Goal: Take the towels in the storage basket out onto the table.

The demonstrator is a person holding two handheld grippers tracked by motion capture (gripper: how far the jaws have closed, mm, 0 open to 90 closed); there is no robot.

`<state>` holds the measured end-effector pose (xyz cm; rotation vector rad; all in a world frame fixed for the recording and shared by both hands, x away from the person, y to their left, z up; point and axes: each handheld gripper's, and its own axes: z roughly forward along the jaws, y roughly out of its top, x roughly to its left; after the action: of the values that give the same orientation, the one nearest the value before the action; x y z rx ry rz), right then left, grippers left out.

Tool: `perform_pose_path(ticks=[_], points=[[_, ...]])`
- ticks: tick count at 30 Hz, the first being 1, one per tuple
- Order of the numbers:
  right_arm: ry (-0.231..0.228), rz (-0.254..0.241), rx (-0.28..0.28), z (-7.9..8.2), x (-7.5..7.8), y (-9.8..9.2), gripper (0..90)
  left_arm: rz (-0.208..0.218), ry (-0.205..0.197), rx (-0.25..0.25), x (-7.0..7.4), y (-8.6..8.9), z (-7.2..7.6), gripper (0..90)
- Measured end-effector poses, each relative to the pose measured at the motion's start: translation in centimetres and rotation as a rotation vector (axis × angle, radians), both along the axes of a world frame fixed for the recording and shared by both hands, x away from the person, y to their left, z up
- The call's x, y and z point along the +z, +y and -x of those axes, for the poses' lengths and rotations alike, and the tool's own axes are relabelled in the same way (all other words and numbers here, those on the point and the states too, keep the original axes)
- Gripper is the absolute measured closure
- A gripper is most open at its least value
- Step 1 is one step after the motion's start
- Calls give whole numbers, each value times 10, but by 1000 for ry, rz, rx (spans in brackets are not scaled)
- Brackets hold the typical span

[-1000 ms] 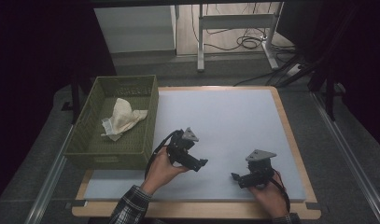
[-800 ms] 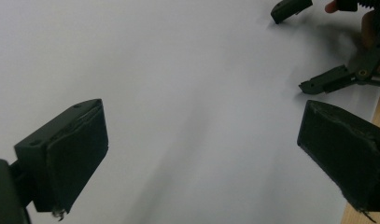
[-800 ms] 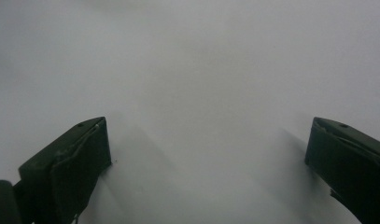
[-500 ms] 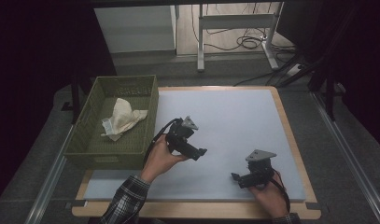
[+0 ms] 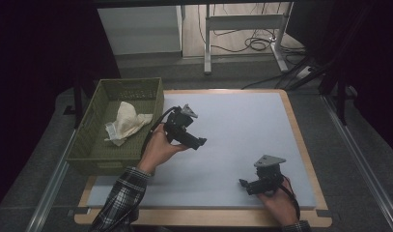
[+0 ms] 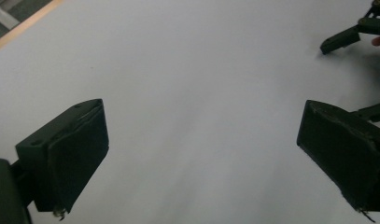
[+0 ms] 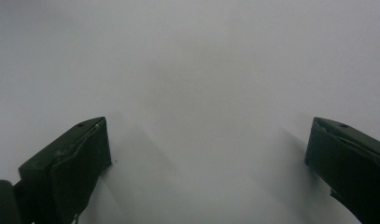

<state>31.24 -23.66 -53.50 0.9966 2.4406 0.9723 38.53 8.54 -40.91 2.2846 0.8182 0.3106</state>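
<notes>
Jaws of the left gripper [image 6: 197,154] stand wide apart with nothing between them, only the bare white table top [image 6: 178,70] ahead. In the high view this left gripper [image 5: 198,142] is held raised near the table's middle, its tips aimed toward 4 o'clock, away from the basket; I judge it has no load to carry and is simply clear of the work. The right gripper [image 7: 206,163] is likewise spread wide and empty, its pads low over the white surface with shadows close beneath them. From above, the right gripper [image 5: 243,183] sits at about 5 o'clock on the table, pointing toward 9 o'clock, the hand resting near the front edge, probably parked.

The cream cloth [image 5: 127,122] lies crumpled inside the green basket [image 5: 113,157], which stands at 9 o'clock, overhanging the table's left edge. Lying loose there, well apart from both grippers, the cloth looks set down rather than awaiting a grasp. A small pale tag shows at the cloth's lower left, too small to read; no other writing or brand is legible.
</notes>
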Motion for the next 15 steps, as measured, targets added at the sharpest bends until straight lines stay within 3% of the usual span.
perform_pose_path(ticks=[15], points=[[0, 1, 0, 0, 0, 0, 3, 5, 4, 117, 9, 52, -23, 25]])
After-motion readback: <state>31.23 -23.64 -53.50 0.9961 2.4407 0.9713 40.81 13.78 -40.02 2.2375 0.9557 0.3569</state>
